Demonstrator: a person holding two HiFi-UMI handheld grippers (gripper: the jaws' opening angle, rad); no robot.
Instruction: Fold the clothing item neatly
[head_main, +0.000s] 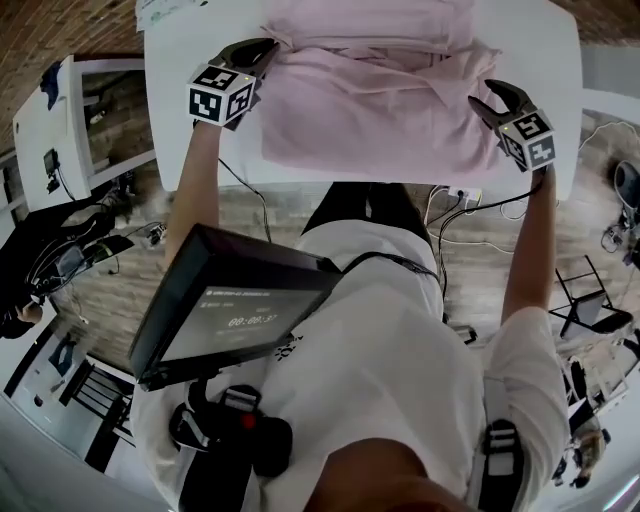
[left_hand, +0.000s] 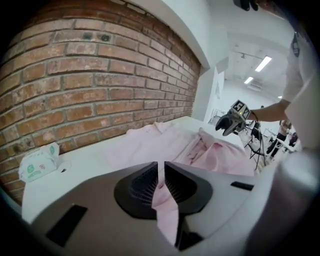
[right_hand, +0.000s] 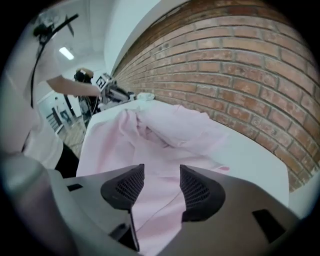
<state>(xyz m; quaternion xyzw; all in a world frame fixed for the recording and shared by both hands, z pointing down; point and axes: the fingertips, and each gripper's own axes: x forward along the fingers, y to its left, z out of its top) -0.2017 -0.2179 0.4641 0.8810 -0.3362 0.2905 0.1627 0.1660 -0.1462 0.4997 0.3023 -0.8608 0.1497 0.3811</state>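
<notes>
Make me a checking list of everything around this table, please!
Surface: white table, standing against a brick wall.
Job's things: pink garment, rumpled and bunched up towards the wall.
Clutter: white-and-green soft packet lying on the table near the wall.
Grippers: left hand-held gripper shut on an edge of the garment; right hand-held gripper open, with cloth between its jaws but not pinched.
Cables: black and white cables trail over the floor below the table's near edge.
Surroundings: wooden floor; a dark screen in front of the person's chest.
</notes>
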